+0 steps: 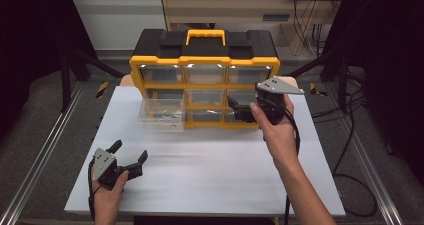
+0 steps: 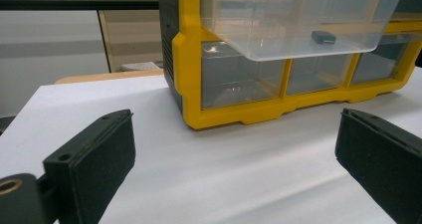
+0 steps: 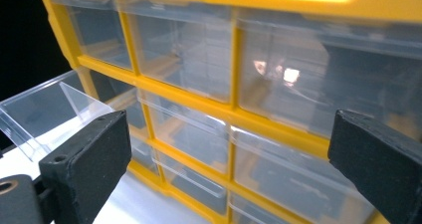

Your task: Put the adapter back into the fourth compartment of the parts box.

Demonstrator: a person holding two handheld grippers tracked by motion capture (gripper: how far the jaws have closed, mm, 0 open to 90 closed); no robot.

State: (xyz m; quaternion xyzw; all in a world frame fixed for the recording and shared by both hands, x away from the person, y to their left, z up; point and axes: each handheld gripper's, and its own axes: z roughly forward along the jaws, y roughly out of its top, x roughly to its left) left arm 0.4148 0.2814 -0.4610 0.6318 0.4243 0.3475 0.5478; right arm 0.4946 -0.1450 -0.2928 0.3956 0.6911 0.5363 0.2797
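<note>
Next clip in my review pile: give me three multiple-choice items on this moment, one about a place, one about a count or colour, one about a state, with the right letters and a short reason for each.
1. Where is the small dark object?
A. In the pulled-out clear plastic drawer
B. On the white tabletop
C. Between the left gripper's jaws

2. How many drawer columns does the yellow-and-black organiser cabinet have?
A. Two
B. Three
C. Five

3. How do the right gripper's jaws stand?
A. Shut on a drawer handle
B. Shut on nothing
C. Open, holding nothing

Answers:
1 A: the small dark object lies on the floor of the pulled-out clear plastic drawer.
2 B: the yellow-and-black organiser cabinet shows three drawers side by side.
3 C: the right gripper faces the cabinet front with its jaws wide apart; the left gripper is open too.
</note>
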